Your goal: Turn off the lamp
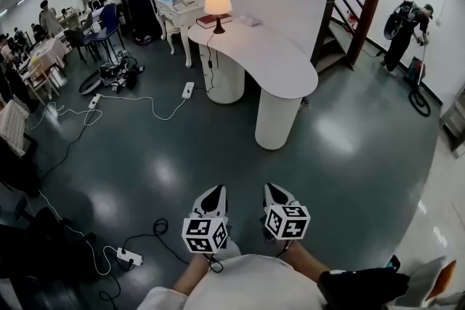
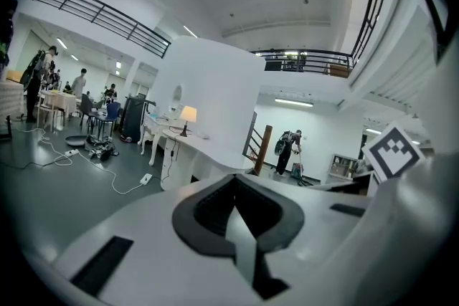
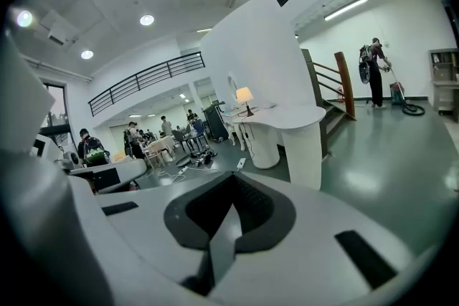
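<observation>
Cream-shaded, the lit lamp (image 1: 218,7) on the table's (image 1: 270,63) far end looks light and tippy, best touched gently at its base (image 1: 218,30); left gripper (image 1: 213,194) and right gripper (image 1: 277,194) are closed, empty.

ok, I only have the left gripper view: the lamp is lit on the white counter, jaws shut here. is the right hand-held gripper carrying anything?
Observer: No. In its own view the right hand-held gripper has its jaws together with nothing between them.
Operator: where are the two relative to the counter?
Observer: In the head view the left hand-held gripper sits beside the right one, close to the person's body. Bare floor lies between them and the counter.
Operator: anything crowding the lamp?
Observer: A dark red book lies against the base of the lamp, at the counter's far end.
</observation>
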{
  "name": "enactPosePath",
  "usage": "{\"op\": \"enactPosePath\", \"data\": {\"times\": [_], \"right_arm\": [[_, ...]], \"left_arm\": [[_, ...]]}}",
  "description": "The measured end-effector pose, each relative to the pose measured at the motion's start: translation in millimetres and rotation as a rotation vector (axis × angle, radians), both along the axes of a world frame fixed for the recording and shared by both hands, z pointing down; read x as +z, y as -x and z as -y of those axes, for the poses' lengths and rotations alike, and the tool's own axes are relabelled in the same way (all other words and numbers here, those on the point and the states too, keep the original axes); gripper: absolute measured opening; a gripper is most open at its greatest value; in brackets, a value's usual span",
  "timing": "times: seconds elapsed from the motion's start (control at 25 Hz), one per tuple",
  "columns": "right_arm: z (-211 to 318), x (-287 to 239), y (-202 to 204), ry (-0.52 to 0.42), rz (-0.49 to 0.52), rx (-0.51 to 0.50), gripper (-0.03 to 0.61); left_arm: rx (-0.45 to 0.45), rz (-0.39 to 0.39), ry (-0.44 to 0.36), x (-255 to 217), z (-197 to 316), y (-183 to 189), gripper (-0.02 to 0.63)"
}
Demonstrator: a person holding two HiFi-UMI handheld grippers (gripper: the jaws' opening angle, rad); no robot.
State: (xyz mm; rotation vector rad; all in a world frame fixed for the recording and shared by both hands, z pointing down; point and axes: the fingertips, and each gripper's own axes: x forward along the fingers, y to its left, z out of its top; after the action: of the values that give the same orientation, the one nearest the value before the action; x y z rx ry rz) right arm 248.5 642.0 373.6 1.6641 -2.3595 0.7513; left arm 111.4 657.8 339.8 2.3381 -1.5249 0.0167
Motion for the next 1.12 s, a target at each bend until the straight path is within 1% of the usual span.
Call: {"op": "enactPosePath", "data": {"times": [0.2, 0.4, 0.52, 0.64, 0.76, 0.96, 1.12], "right_arm": [[27.7, 12.0, -2.3, 0.024, 0.001, 0.001, -0.002], [66.5, 19.8, 6.4, 0.038, -0.009, -0.020, -0.002], [103.0, 14.1, 9.1, 0.033, -0.015, -0.024, -0.002], [145.6, 8.5, 10.1, 0.025, -0.002, -0.008, -0.002], [184.6, 4.7, 17.1, 0.021, 0.016, -0.005, -0.002], [236.8, 0.8, 30.2, 0.017, 0.026, -0.016, -0.002], [272.9, 7.0, 41.6, 0.026, 0.023, -0.018, -0.002]], "left_arm": [[-0.010, -0.004, -0.006, 2.5, 30.3, -0.3, 0.009], [-0.025, -0.029, 0.009, 14.4, 76.5, 7.2, 0.009], [-0.026, -0.031, 0.006, 9.5, 111.1, 12.5, 0.009], [-0.014, -0.008, 0.002, 4.6, 144.6, 18.2, 0.009], [-0.021, 0.006, 0.005, 2.0, 178.0, 28.1, 0.009], [-0.026, 0.007, 0.007, -1.0, 230.7, 37.0, 0.009], [-0.026, 0.010, 0.011, 3.6, 261.4, 47.7, 0.009]]}}
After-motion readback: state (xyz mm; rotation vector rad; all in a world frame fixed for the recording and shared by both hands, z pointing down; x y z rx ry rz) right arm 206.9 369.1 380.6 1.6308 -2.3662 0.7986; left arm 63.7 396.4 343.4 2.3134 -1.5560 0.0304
